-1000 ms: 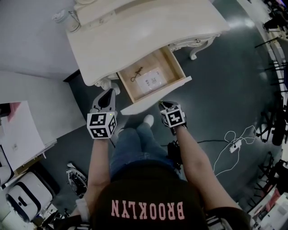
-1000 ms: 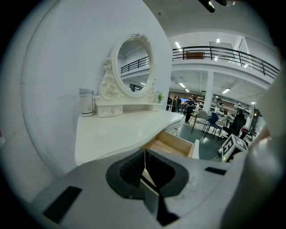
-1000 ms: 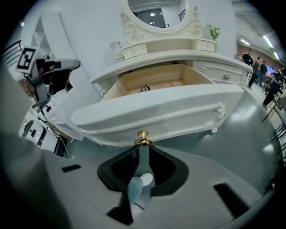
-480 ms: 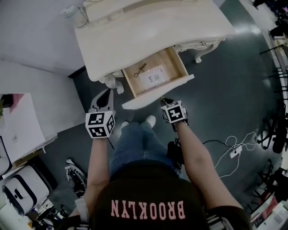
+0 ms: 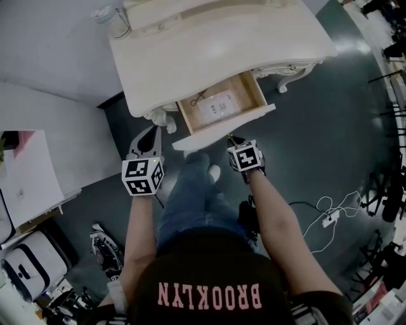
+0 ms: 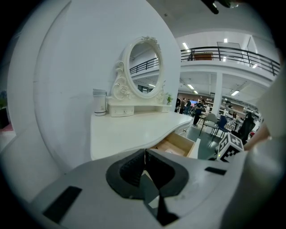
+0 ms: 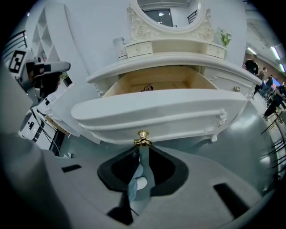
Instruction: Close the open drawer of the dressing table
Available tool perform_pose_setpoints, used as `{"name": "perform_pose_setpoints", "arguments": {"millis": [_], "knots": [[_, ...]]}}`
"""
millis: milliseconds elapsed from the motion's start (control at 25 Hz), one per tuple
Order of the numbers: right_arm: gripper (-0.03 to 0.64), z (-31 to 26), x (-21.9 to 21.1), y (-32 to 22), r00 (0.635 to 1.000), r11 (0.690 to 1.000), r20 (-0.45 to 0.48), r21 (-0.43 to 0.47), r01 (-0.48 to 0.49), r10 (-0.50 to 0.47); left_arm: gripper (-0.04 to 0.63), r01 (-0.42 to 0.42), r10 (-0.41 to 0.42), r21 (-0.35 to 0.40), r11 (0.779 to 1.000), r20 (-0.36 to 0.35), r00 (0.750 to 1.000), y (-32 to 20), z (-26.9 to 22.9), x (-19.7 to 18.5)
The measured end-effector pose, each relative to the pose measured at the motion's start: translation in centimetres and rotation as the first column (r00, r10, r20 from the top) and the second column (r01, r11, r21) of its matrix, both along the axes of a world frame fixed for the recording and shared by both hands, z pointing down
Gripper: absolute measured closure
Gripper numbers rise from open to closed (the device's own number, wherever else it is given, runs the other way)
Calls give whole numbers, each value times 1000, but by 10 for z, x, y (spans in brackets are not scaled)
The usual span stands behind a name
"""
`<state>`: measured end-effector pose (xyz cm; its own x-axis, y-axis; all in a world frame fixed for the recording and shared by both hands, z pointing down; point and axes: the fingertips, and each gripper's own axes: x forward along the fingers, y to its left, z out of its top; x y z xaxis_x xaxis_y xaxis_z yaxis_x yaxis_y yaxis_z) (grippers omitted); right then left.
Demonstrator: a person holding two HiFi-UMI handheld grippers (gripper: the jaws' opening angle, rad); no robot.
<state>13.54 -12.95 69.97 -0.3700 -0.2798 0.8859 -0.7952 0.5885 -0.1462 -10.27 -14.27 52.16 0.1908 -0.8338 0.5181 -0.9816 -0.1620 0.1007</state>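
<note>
The cream dressing table [image 5: 222, 51] has its middle drawer [image 5: 223, 129] partly pulled out toward me. A white card [image 5: 219, 105] and a small dark item [image 5: 198, 98] lie in it. My right gripper [image 5: 232, 138] is at the drawer front [image 7: 156, 112], its tips shut on the gold knob [image 7: 142, 138]. My left gripper [image 5: 151, 132] hangs left of the drawer near the table's leg, shut and holding nothing. In the left gripper view its jaw tips meet [image 6: 144, 154], and the drawer [image 6: 178, 145] shows to the right.
An oval mirror [image 6: 144, 67] and a jar [image 5: 111, 14] stand at the table's back. My legs [image 5: 196, 184] are just below the drawer. A white table [image 5: 25, 184] and equipment [image 5: 25, 273] sit at left. Cables [image 5: 330, 216] lie on the floor at right.
The drawer has slid partway into the table, with the right gripper following at its knob. The left gripper has drifted slightly alongside.
</note>
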Motion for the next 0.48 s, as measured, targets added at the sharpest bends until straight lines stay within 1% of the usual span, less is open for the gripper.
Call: {"name": "perform_pose_setpoints", "arguments": {"millis": [280,480], "knots": [[561,1,-6,-16,999,999,14,2,-33,33,591,-16,16,2,1000,-6,1000,-23,-1,-3],[561,2,-11,-23,999,999,10,-2,-36,36,591,-30,30,4,1000,-8,1000,-34,-2,-5]]}}
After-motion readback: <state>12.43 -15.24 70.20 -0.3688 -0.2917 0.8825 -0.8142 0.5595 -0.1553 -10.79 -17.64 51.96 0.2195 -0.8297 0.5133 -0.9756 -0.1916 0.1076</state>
